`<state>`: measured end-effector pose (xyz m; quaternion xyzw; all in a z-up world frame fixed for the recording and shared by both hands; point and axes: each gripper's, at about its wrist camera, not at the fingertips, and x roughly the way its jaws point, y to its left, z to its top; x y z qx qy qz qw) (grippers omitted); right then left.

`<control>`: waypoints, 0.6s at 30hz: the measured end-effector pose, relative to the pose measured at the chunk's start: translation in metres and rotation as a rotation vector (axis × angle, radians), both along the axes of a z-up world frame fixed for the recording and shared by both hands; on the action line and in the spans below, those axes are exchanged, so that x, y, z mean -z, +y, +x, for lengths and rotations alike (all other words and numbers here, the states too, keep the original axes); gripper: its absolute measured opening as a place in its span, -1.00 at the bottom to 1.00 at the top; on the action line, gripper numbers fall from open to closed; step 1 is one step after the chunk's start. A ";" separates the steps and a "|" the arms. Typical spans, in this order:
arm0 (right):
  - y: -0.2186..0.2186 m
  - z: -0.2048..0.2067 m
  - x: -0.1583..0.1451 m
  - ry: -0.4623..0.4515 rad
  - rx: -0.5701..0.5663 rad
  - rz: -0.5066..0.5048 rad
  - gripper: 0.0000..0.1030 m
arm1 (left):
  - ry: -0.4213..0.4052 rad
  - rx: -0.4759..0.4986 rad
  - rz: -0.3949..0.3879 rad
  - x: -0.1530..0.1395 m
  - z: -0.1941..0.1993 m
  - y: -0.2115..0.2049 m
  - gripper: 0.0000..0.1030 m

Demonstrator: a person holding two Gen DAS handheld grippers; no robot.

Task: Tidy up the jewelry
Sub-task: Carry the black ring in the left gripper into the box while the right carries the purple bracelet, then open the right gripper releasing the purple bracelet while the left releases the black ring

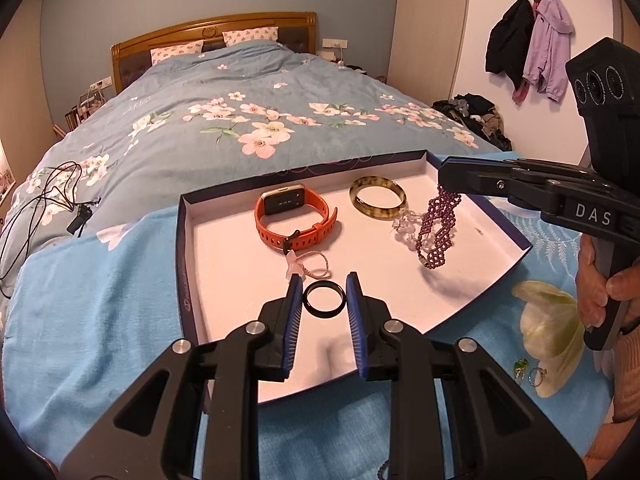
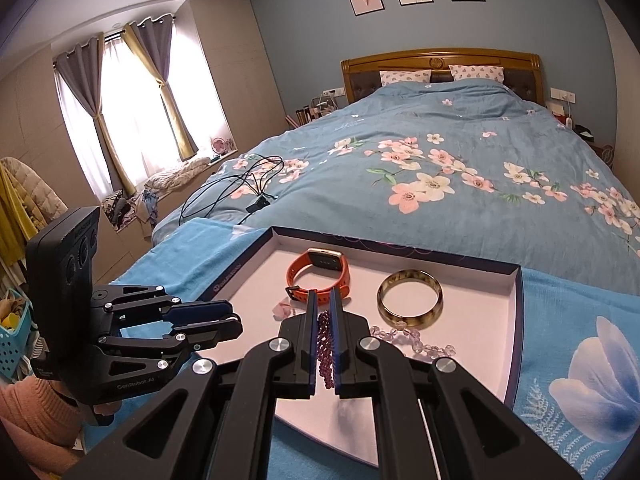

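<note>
A shallow box lid (image 1: pixel 192 240) (image 2: pixel 516 304) with a white floor lies on the bed. In it are an orange watch (image 1: pixel 296 220) (image 2: pixel 320 270), a mottled bangle (image 1: pixel 378 198) (image 2: pixel 410 300), a clear bead bracelet (image 1: pixel 406 226) (image 2: pixel 416 340), a pink string charm (image 1: pixel 308 266) and a black ring (image 1: pixel 323 298). My left gripper (image 1: pixel 323 292) (image 2: pixel 224 320) is open, its fingers either side of the black ring. My right gripper (image 2: pixel 323 320) (image 1: pixel 444 178) is shut on a purple bead bracelet (image 1: pixel 438 226) (image 2: pixel 325 344), which hangs above the lid's right part.
A blue cloth (image 1: pixel 100 320) lies under the lid. A ring and a green piece (image 1: pixel 530 372) lie on the cloth to the right. Black cables (image 1: pixel 44 200) (image 2: pixel 240 188) lie on the floral duvet (image 1: pixel 240 120) to the left.
</note>
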<state>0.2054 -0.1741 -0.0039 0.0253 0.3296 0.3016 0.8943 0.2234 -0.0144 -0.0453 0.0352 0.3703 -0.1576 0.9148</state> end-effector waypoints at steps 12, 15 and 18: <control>-0.007 0.015 0.011 0.025 0.028 -0.018 -0.91 | 0.045 -0.015 0.015 0.015 0.022 -0.006 -0.56; -0.011 0.018 0.014 0.032 0.039 -0.024 -0.91 | 0.057 -0.022 0.022 0.019 0.027 -0.006 -0.56; -0.015 0.022 0.018 0.038 0.053 -0.029 -0.91 | 0.075 -0.023 0.014 0.023 0.031 -0.007 -0.56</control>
